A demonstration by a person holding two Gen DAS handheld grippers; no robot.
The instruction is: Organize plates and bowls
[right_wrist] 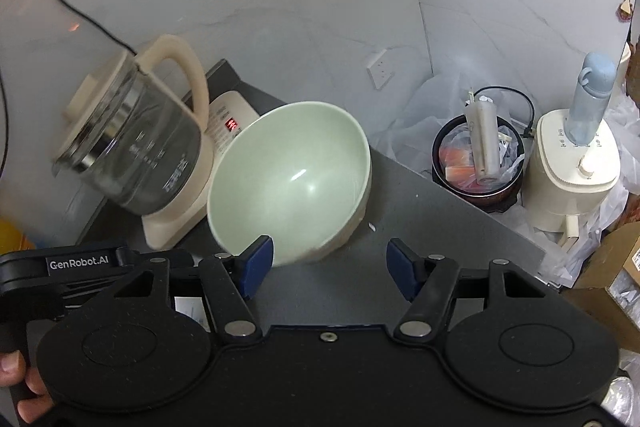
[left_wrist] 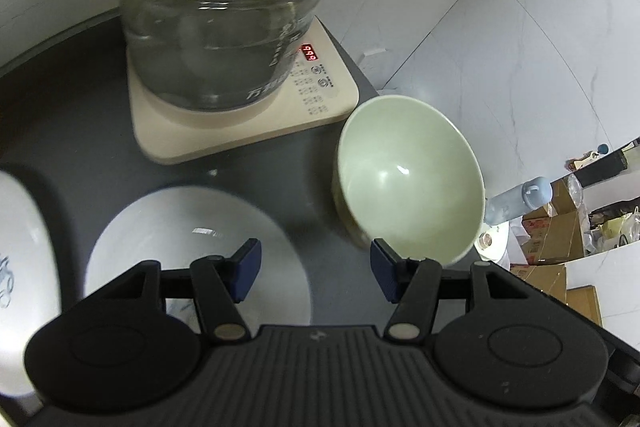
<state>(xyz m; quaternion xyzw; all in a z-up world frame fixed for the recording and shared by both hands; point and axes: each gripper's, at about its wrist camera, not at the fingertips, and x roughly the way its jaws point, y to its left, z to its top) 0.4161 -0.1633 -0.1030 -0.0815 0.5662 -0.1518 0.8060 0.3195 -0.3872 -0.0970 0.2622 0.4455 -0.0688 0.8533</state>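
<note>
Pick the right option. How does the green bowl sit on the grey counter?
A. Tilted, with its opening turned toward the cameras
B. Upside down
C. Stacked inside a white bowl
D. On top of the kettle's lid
A: the green bowl leans on its side near the kettle, its hollow inside facing both wrist cameras, with nothing stacked in or under it.

bowl (left_wrist: pixel 408 179) right of plate (left_wrist: pixel 192 227) | kettle (left_wrist: pixel 224 15) behind both
</note>
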